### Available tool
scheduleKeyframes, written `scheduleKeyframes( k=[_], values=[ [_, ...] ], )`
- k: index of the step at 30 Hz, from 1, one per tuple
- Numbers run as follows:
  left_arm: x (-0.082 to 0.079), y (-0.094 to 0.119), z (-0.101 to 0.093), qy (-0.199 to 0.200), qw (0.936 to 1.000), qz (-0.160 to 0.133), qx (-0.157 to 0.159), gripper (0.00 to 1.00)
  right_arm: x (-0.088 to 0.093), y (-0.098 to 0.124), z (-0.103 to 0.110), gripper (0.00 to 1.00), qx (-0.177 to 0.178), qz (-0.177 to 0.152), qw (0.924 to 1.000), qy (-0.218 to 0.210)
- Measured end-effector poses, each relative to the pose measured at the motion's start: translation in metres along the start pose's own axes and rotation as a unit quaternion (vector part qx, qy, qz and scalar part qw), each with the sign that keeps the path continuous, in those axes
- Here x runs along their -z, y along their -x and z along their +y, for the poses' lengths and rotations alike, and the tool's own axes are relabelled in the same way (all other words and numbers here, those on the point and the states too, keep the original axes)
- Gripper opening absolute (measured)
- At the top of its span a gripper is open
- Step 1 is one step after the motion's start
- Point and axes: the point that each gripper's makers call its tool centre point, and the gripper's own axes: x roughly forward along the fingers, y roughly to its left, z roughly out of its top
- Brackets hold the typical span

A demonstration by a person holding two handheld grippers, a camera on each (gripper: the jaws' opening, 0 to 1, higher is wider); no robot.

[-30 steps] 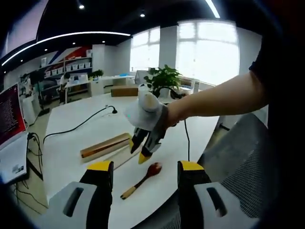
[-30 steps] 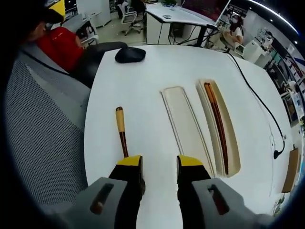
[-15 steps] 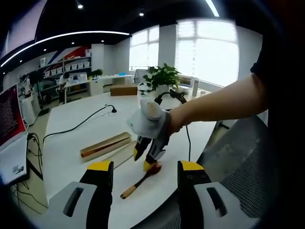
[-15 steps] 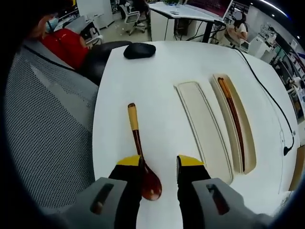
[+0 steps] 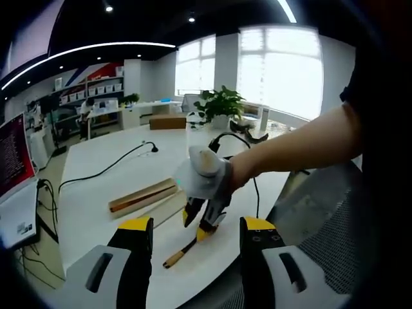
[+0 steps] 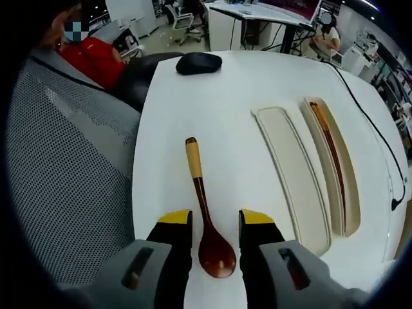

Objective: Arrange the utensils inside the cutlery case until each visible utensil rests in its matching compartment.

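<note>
In the right gripper view, the right gripper (image 6: 215,222) stands with its yellow-tipped fingers (image 6: 175,222) spread apart, and the bowl of the wooden spoon (image 6: 207,219) lies between them on the white worktop (image 6: 238,90), not gripped as far as can be seen; the spoon's pale-ended handle runs away from the fingers. Beside the spoon, toward the right of that view, lies the cutlery case (image 6: 302,174): the nearer compartment is bare and the farther one holds a pair of dark chopsticks (image 6: 331,161). A black computer mouse (image 6: 199,62) sits at the far edge of the worktop, and a grey mesh chair (image 6: 71,187) stands close alongside. In the left gripper view, the left gripper (image 5: 196,232) hangs above the worktop with fingers released and nothing between them. Beyond lie a black cable (image 5: 109,167), a potted plant (image 5: 222,103) and bright windows (image 5: 280,67).
</note>
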Motion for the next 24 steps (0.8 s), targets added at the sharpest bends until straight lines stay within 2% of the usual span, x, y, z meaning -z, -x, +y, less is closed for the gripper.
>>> scheduleKeyframes(
  k=[9,24],
  values=[
    [0.000,-0.001,0.000,0.000,1.0000,0.001,0.001,0.55,0.002,-0.008,0.005,0.25,-0.005,0.012,0.9999,0.010],
    [0.000,-0.001,0.000,0.004,1.0000,-0.001,0.002,0.55,0.005,-0.021,0.013,0.25,-0.012,0.047,0.9973,0.056]
  ],
)
